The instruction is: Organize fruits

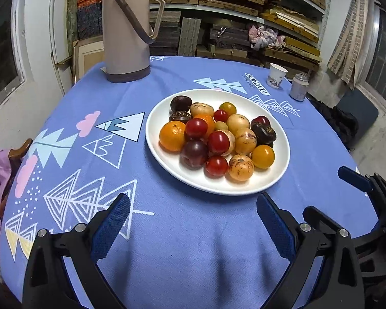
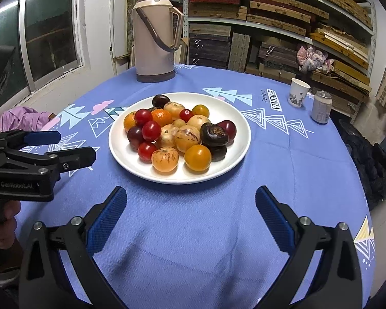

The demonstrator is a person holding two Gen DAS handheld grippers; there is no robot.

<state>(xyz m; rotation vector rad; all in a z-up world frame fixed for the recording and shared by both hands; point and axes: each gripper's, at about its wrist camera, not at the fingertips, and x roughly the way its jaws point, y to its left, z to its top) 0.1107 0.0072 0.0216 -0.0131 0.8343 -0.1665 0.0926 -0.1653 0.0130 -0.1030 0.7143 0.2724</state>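
Frames: black plastic, both grippers
Finger pads (image 1: 110, 229): blue, ribbed
Screws (image 2: 305, 220): silver
Marking (image 2: 16, 185): "GenRobot.AI", 9 o'clock in right view

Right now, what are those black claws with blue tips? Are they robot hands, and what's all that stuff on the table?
They are not robot hands. A person holds two pinching tools, one in each hand, and each tool carries a camera looking out between its two blue fingers. One picture comes from the left gripper, the other from the right gripper. Both are open and hold nothing. On the blue tablecloth sits a white plate piled with fruits: red, orange, yellow and dark ones. Behind it stand a tall thermos jug, a paper cup and a drink can.
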